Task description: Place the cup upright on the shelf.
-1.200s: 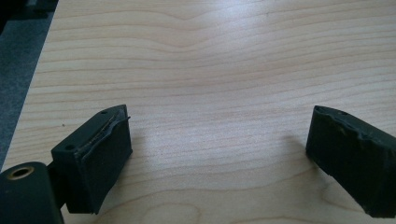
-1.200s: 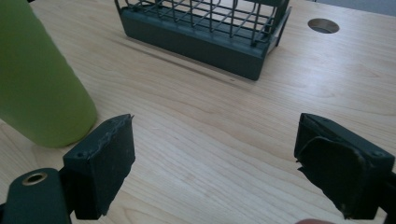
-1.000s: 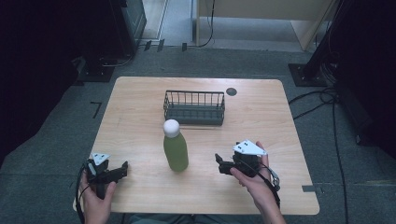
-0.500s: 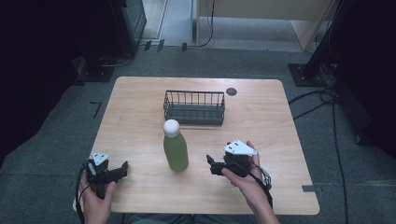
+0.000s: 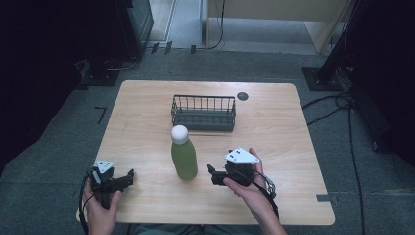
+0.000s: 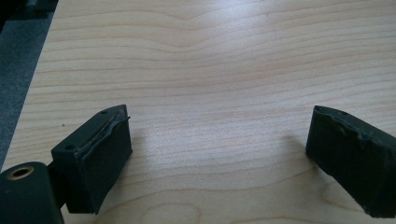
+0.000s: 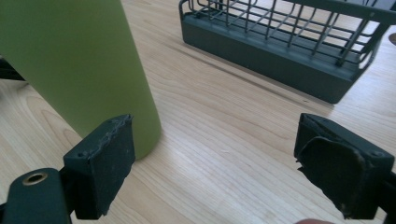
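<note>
Left gripper (image 5: 128,176) sits at the lower left of the high view on the wooden table (image 5: 274,127), its jaws spread wide over bare wood. At centre frame a green bottle (image 5: 184,159) with a white cap (image 5: 179,133) stands upright, a dark wire basket (image 5: 203,113) above it. Right gripper (image 5: 211,174), lower centre-right, has jaws parted just beside the bottle.

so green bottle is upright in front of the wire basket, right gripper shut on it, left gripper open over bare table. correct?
Not quite: the right gripper is open, its jaws apart, and the green bottle stands beyond its left jaw, not between them, as the right gripper view shows. The rest holds.
</note>
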Available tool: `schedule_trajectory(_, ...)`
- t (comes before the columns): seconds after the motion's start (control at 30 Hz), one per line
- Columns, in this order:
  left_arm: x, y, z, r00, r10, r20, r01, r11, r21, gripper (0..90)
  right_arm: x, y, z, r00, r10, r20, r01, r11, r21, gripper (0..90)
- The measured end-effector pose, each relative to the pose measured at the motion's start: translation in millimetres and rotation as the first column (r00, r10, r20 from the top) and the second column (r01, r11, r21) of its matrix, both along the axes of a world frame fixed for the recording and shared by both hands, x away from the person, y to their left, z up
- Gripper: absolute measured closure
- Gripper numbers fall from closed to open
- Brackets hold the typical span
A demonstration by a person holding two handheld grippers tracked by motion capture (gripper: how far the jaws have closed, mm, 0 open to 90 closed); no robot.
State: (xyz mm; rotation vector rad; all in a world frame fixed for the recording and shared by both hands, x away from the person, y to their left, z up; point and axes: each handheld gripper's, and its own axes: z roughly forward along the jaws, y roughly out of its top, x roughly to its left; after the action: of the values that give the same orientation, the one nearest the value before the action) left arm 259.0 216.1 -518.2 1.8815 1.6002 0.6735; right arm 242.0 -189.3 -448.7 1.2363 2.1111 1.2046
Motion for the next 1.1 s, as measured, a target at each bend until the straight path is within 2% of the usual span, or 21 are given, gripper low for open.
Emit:
schedule_trajectory(0.53, 0.0, 0.0, 0.0, 1.0000, 0.000, 0.000, 0.000, 1.0000, 0.000, 7.2, -0.6, 23.5, -1.4, 0.9987, 0.051, -0.003, -0.051, 0.9987, 0.006, 12.2)
schedule_trajectory(1.1, 0.0, 0.0, 0.0, 1.0000, 0.000, 0.000, 0.000, 1.0000, 0.000, 7.2, 1.1, 49.4, -0.7, 0.9934, 0.115, -0.010, -0.114, 0.9926, 0.042, 11.5)
